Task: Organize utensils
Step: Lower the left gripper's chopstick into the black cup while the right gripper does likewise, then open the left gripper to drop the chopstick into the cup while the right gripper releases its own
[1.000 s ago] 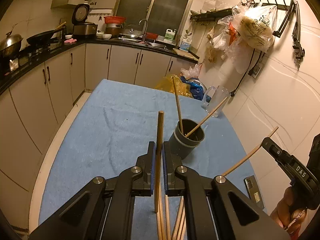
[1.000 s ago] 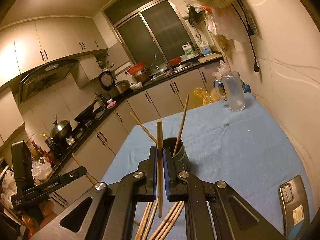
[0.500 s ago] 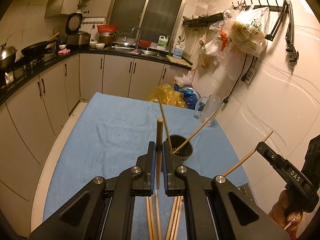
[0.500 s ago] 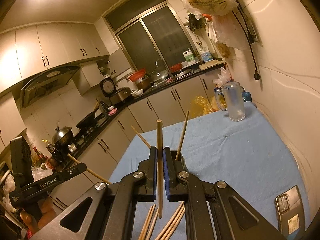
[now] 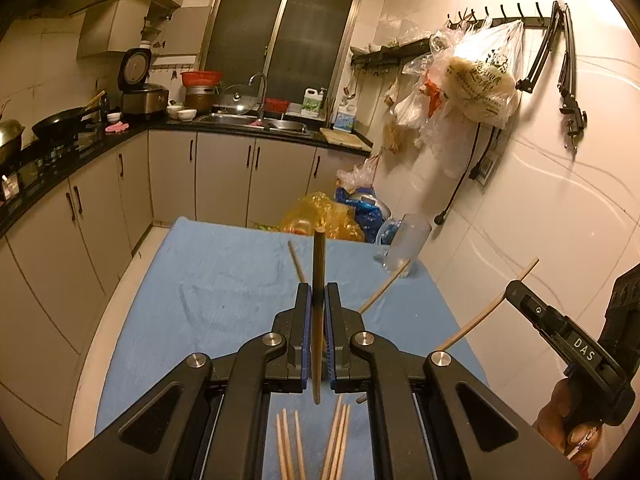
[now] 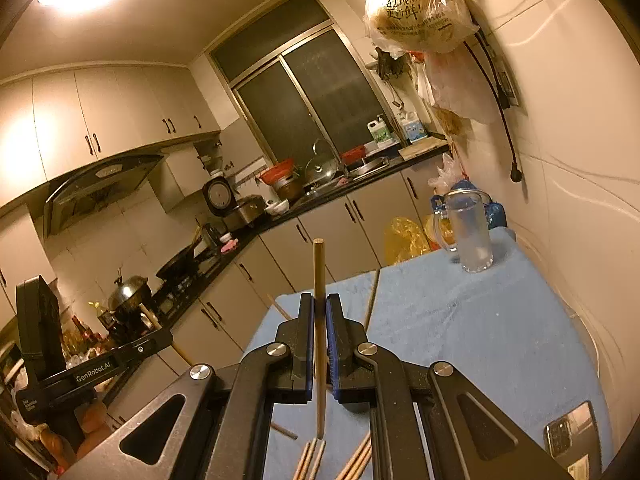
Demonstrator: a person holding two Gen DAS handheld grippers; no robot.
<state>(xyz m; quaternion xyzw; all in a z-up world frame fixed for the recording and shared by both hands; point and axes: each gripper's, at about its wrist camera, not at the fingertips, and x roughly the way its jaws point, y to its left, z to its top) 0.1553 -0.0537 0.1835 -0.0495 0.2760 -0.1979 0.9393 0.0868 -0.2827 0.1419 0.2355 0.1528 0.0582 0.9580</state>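
Left wrist view: the left gripper (image 5: pixel 316 320) is clenched on a single dark chopstick (image 5: pixel 319 272), held upright between its blue pads, above the blue-covered bench (image 5: pixel 224 280). Loose chopsticks (image 5: pixel 312 444) lie on the cloth below the jaws. Two more sticks (image 5: pixel 340 280) lean outward just past the fingertips, apparently standing in a holder hidden behind the gripper, though the view does not settle that. At right, the right gripper (image 5: pixel 516 292) is raised and angled in toward the bench, pinching a pale chopstick (image 5: pixel 486 312) that slants down and left.

The risk here is a slip. Each stick is pinched at one narrow band, so a tilt or a bump against the leaning sticks could twist it loose, and two grippers converging on one spot could collide.

Right wrist view: the right gripper (image 6: pixel 319 328) grasps its pale chopstick (image 6: pixel 319 300) upright, the lower end hanging just above the loose chopsticks (image 6: pixel 332 460) on the bench (image 6: pixel 480 320). The left gripper (image 6: pixel 160 338) sits at lower left, off the bench edge, roughly level, with its stick (image 6: pixel 154 322) poking up. A glass jug (image 6: pixel 472 236) and a phone (image 6: pixel 568 440) stand well apart.
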